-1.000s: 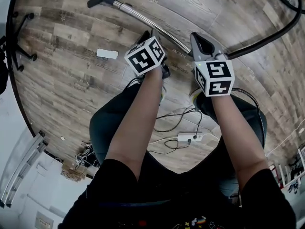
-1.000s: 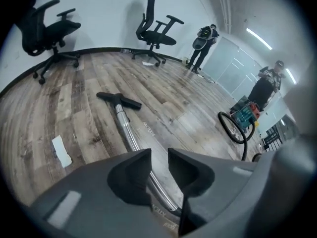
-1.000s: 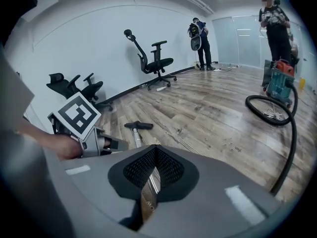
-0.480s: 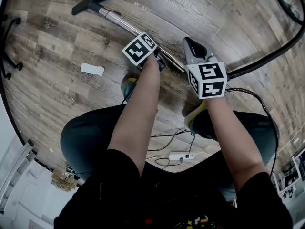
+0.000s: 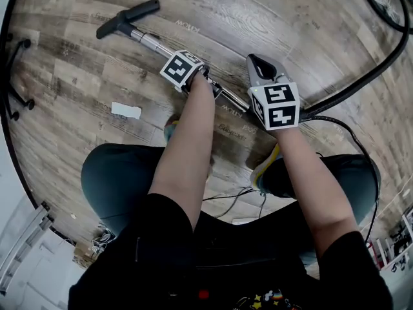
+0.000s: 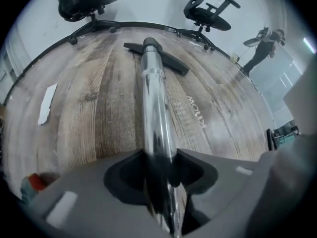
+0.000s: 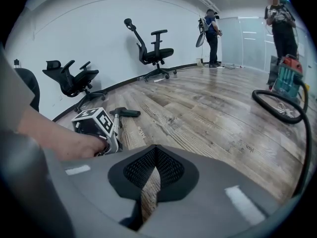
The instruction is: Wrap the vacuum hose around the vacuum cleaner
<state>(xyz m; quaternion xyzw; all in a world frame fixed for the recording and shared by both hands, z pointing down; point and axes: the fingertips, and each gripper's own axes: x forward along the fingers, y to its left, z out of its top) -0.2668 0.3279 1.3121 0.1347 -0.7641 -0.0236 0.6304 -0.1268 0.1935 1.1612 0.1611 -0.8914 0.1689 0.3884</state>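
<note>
My left gripper (image 6: 159,172) is clamped on the wand (image 6: 153,108), which lies on the floor (image 5: 271,18). My right gripper (image 7: 148,195) is nearly closed and empty. The hose (image 5: 361,81) trails off right toward the vacuum (image 7: 287,78). I judge this is the pickup step; next I need to lift the wand and gather hose toward the vacuum.

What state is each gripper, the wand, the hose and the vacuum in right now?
left gripper: shut on the wand.
right gripper: shut, empty.
wand: lying on the floor, nozzle attached.
hose: loose on the floor, unwrapped.
vacuum cleaner: upright, away from both grippers.
</note>
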